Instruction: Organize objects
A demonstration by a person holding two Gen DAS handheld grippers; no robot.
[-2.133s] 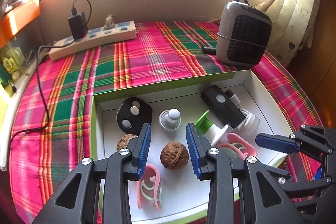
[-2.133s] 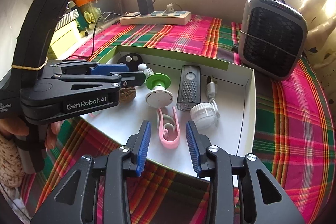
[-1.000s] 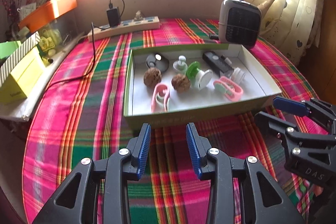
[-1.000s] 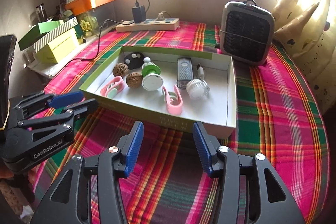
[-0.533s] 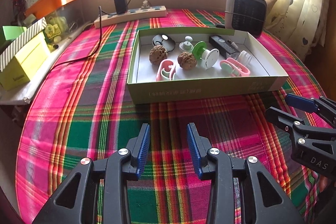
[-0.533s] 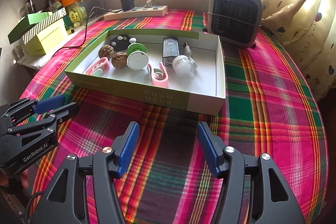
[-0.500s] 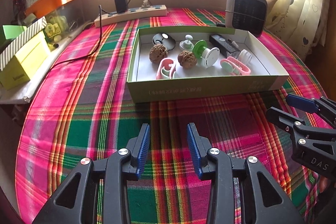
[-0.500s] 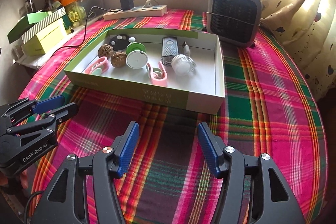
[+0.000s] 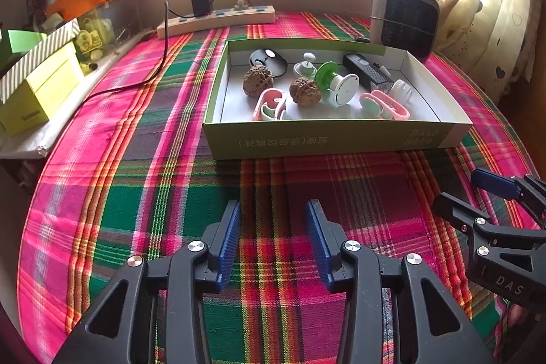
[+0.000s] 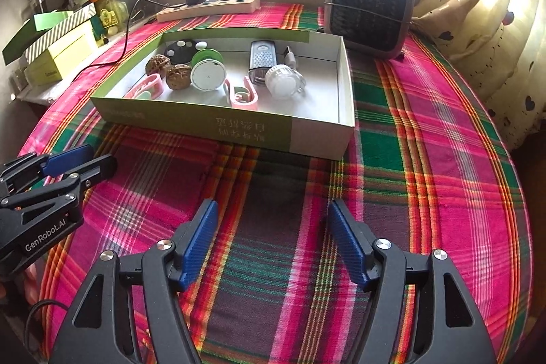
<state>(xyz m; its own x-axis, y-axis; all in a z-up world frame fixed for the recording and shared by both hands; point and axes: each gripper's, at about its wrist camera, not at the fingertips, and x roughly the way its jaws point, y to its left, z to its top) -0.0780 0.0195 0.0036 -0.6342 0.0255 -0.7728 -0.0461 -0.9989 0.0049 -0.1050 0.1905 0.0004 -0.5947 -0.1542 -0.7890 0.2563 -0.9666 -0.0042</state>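
A: Where are the task's things found?

B: All are seen inside the shallow green-and-white cardboard box (image 9: 338,142) on the plaid tablecloth (image 9: 136,193): two walnuts (image 9: 304,91), two pink clips (image 9: 269,104), a green-and-white spool (image 9: 336,84), a black round disc (image 9: 268,58), a small white knob (image 9: 304,67), a black remote-like device (image 9: 367,72) and a clear-capped white piece (image 10: 283,81). Nothing is left lying on the cloth near the box.

A: How would they likely be handled?

B: The walnuts are judged hard, light and apt to roll, so a grip across the widest part would be advised. The clips look like springy plastic and would best be taken across one flat arm. The spool would be pinched at its narrow waist. The box itself is thin card, easily dented, and would be held at a side wall.

A: And the claws?

B: The left gripper (image 9: 273,241) is parted moderately and its jaws are opening; nothing is held between them, only cloth is seen below. The right gripper (image 10: 273,241) is spread much wider, its jaws also opening, and nothing is held or touched. Both are kept well short of the box's near wall.
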